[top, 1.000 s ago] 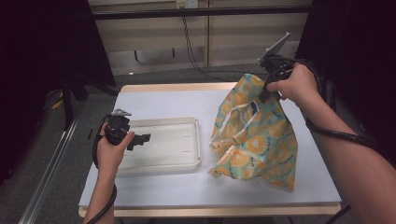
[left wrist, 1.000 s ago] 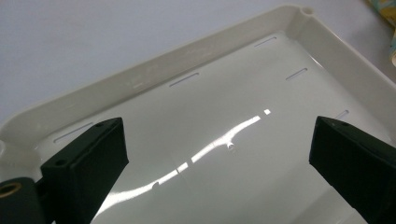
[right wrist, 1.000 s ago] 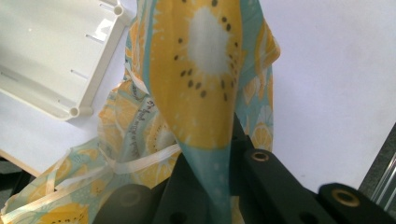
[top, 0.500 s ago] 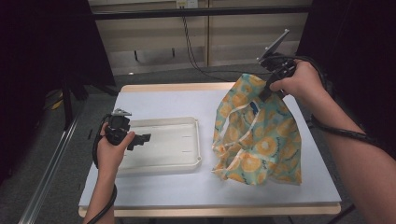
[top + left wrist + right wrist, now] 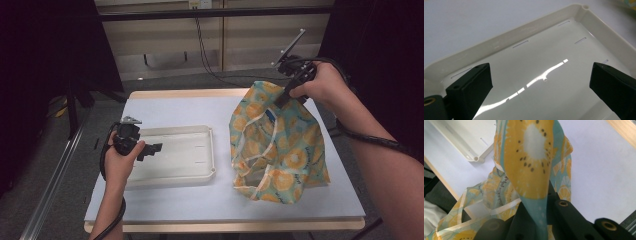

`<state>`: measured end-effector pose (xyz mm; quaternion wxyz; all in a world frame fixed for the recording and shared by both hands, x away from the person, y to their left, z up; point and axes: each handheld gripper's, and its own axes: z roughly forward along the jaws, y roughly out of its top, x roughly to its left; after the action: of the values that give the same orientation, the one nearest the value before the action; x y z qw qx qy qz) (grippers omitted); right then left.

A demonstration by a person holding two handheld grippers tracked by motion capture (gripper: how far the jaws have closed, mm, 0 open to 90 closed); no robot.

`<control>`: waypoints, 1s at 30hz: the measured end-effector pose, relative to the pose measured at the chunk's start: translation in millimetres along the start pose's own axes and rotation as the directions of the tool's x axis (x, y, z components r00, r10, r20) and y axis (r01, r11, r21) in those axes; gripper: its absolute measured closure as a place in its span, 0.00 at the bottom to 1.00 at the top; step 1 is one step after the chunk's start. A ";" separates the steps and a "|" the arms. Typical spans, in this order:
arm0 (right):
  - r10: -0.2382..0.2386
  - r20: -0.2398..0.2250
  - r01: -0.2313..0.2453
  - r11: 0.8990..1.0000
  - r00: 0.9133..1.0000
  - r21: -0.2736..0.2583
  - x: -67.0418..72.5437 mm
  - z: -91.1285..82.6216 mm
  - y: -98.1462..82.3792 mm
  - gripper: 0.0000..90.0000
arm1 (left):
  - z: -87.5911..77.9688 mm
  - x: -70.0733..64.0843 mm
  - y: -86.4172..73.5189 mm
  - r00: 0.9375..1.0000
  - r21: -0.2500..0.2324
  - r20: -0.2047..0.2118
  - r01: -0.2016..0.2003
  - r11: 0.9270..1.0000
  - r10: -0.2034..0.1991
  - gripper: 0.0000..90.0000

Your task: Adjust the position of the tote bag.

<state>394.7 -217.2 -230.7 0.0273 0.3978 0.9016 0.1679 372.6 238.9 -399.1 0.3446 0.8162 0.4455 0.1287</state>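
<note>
A shallow white tray [image 5: 200, 172] lies on the pale table [image 5: 180, 107], toward nine o'clock of the tabletop's middle, its long sides running nine to three (thin slots mark its floor). A wooden edge [image 5: 165, 93] borders the table at twelve o'clock. Beyond it stand beige cabinet panels [image 5: 160, 30], a dark cable [image 5: 202, 42] hanging before them.

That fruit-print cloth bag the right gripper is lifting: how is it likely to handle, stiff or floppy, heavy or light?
Probably floppy: the fruit-print cloth bag hangs in soft folds from the right gripper, its lower part slumped on the table. Likely light, since a pinch of fabric between the shut jaws seems to hold it up. It may sway or slip if moved fast.
</note>
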 end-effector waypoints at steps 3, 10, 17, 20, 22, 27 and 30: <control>-0.072 -0.005 0.072 0.997 0.997 0.003 2.5 0.3 2.5 1.00 | -0.8 0.7 -0.2 1.000 -0.004 0.000 0.004 1.000 -0.004 0.04; -0.150 -0.026 0.151 0.989 0.988 0.014 6.8 0.4 7.1 1.00 | -2.9 1.4 0.3 1.000 0.009 -0.004 -0.005 1.000 0.005 0.04; -0.225 -0.048 0.227 0.973 0.973 0.036 9.5 1.5 11.8 1.00 | 0.6 -1.0 0.4 1.000 0.013 -0.001 -0.014 1.000 0.014 0.04; -0.253 -0.062 0.256 0.966 0.965 0.040 10.3 2.5 12.8 1.00 | 1.7 -2.0 0.5 1.000 0.006 0.009 -0.003 1.000 0.003 0.05; -0.279 -0.073 0.282 0.959 0.957 0.037 10.3 3.4 13.4 1.00 | 1.9 -2.4 0.9 1.000 0.018 0.008 -0.010 1.000 0.010 0.05; -0.328 -0.083 0.331 0.943 0.941 0.030 10.3 5.3 14.7 1.00 | 5.0 -3.8 0.2 1.000 0.015 0.012 -0.006 1.000 0.006 0.05; -0.346 -0.088 0.350 0.936 0.934 0.030 9.7 6.2 15.7 1.00 | 6.3 -3.5 0.2 1.000 0.025 0.014 -0.015 1.000 0.014 0.05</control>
<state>400.3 -198.5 -230.7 0.0107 0.2254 0.9616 0.1561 374.0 233.2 -403.3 0.3363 0.8246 0.4388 0.1201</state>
